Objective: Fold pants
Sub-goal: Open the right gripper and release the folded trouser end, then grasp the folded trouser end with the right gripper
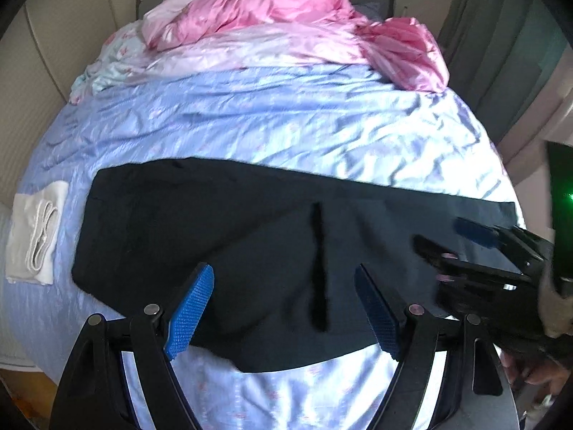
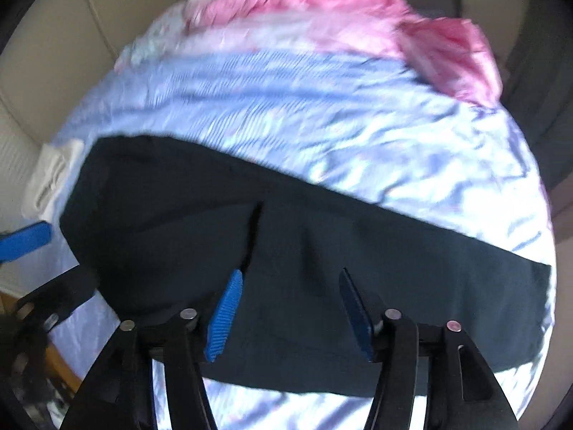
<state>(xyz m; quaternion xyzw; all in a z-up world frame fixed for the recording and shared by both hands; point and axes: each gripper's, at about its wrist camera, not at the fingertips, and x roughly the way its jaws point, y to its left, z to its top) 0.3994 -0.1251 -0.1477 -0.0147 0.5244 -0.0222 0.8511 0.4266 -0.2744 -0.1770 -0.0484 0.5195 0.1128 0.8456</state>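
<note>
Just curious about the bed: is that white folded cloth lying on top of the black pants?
No. The white folded cloth lies on the blue sheet beside the black pants, off their left end, not on them.

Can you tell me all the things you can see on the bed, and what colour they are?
Dark navy cloth pants: one, laid flat across the near part of the bed.
Light blue wrinkled bedsheet: one, covering the bed under the pants.
Shiny pink crumpled blanket: one, heaped at the far end of the bed.
White folded cloth: one, on the sheet left of the pants.
Grey curtain: one, far right, beside the bed.
Left gripper: one, black with blue pads, open above the pants.
Right gripper: one, black with blue pads, open above the pants.
</note>
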